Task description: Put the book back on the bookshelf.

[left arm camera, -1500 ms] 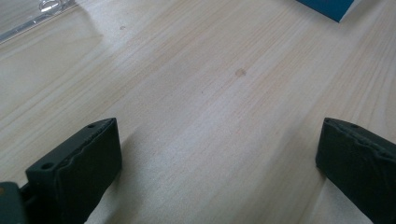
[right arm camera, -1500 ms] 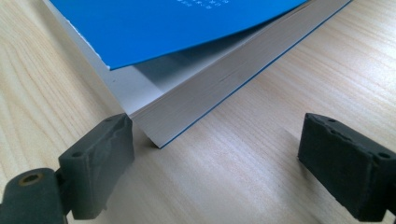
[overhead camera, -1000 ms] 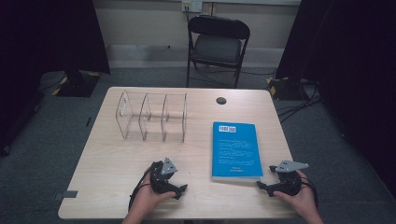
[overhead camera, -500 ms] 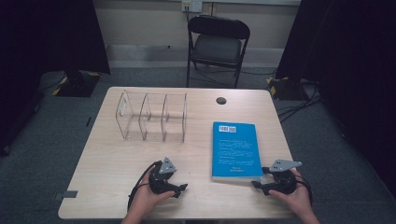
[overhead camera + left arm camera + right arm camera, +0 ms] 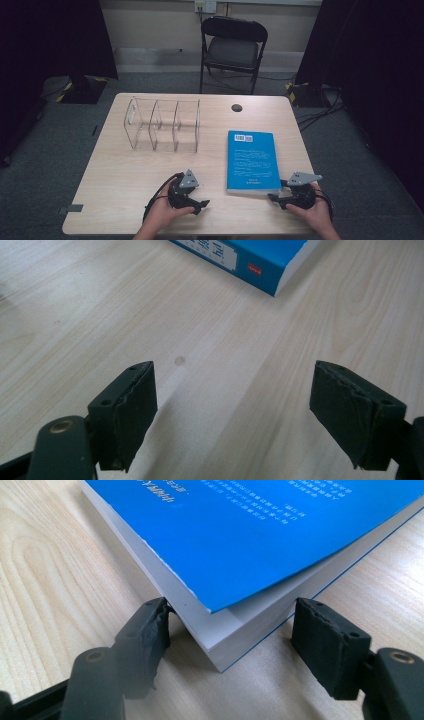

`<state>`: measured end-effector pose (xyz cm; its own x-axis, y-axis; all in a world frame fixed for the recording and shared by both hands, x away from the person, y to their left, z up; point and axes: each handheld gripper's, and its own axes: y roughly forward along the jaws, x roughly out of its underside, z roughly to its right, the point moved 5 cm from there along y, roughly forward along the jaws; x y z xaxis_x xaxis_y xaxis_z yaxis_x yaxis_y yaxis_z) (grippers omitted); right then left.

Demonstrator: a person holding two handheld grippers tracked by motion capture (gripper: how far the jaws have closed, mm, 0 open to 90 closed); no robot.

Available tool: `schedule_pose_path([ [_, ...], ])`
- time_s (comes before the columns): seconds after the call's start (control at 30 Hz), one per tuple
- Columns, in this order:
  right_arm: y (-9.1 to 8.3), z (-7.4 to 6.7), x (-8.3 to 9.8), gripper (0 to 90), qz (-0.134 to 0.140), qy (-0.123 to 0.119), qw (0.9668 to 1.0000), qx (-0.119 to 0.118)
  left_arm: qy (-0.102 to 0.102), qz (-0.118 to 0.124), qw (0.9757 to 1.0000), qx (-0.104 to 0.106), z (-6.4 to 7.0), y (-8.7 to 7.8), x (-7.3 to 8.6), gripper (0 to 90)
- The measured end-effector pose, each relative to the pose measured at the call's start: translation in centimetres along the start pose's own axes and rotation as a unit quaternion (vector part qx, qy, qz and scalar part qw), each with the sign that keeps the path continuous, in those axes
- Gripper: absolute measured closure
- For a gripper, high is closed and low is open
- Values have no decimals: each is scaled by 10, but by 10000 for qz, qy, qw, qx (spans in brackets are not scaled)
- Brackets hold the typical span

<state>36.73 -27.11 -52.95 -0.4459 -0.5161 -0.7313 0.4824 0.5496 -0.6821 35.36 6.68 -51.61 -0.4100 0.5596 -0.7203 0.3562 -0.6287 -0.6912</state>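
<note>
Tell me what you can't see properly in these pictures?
- Blue book: cover print too small in high view; cut off by the top edge in right gripper view.
- Right gripper: pad contact with the book's corner unclear.
- Left gripper: its body cut off by the bottom edge.

left tongs (image 5: pixel 200 204): black body, grey three-cornered plate, looping black cable | right tongs (image 5: pixel 274 197): same build | pads (image 5: pixel 131 412): black, ridged, screw holes | forearms: bare, no sleeves

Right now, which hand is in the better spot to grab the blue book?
The right. The right gripper already has the blue book corner between its jaws, which have just been closing. The left gripper points at bare table, jaws wide apart.
</note>
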Motion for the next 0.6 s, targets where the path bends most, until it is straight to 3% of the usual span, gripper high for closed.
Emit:
schedule_pose_path([
  [0.2,0,0,-1,316,-55,-10,10000,-6,92,-29,9999,59,2,2,-3,187],
  [0.6,-2,-3,0,359,-25,16,10000,72,316,40,9990,308,14,18,-30,189],
])
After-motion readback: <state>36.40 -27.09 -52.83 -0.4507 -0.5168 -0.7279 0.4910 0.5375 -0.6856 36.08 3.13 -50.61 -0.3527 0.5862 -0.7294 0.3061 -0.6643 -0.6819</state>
